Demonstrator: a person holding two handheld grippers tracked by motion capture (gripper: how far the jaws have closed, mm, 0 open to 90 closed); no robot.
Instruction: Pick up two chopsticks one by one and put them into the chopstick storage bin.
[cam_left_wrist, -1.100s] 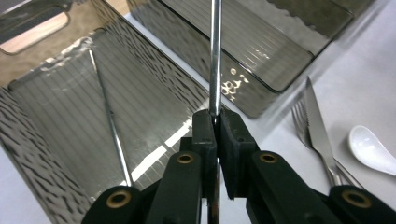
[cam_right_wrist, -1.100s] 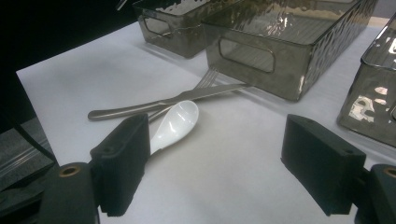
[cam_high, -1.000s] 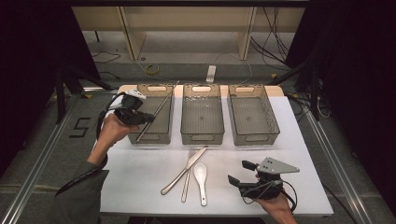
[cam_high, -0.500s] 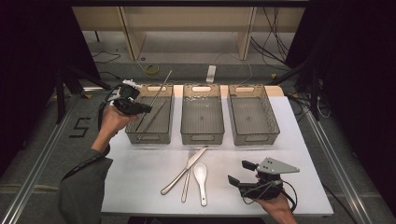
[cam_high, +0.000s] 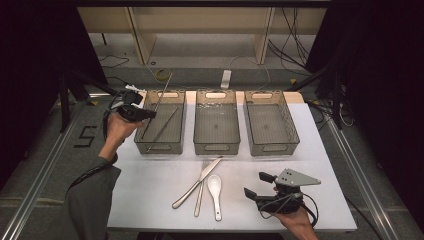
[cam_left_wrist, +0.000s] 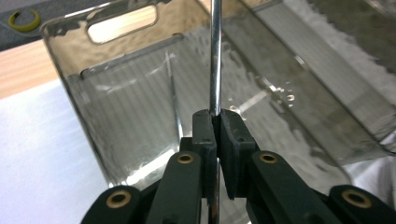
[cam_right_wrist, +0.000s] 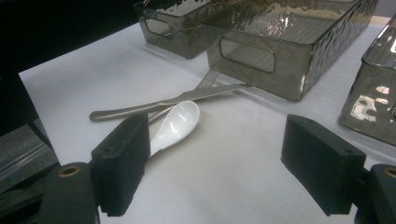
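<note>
- Left tongs (cam_left_wrist: 217, 123) closed tight on a thin metal chopstick (cam_left_wrist: 215, 56), held over the left bin (cam_high: 150, 142).
- One more chopstick (cam_high: 162, 127) already inside that bin.
- Right tongs (cam_right_wrist: 215, 161) wide open, holding nothing, resting low over the counter (cam_high: 150, 200).
- Still waiting on counter: knife (cam_high: 197, 182), fork (cam_high: 201, 192), white spoon (cam_high: 215, 190).
- Middle bin (cam_high: 216, 146) and right bin (cam_high: 272, 145) empty; sorting probably just begun.

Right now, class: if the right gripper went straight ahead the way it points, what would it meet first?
Probably the white spoon, lying just ahead of the open right gripper near its left jaw. Beyond lie the knife and fork. Depth is uncertain.
</note>
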